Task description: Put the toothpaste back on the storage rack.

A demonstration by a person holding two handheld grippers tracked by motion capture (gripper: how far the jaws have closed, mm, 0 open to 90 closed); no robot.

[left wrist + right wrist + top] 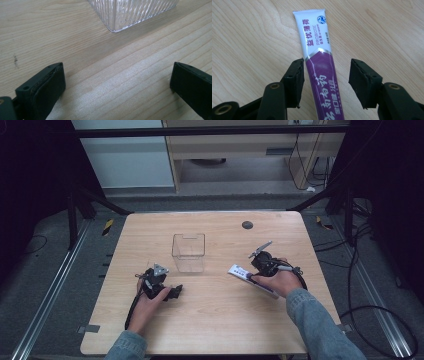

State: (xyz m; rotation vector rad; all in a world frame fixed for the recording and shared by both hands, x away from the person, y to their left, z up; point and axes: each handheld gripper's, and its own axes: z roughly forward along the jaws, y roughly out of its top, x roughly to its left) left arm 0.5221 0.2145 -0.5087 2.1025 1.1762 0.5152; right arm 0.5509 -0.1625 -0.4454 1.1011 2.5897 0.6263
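Half-open right gripper (pixel 325 75) jaws straddling toothpaste tube (pixel 315 47)

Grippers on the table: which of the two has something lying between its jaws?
The right gripper: a purple-and-white toothpaste tube lies between its open jaws. The left gripper has only bare table between its jaws.
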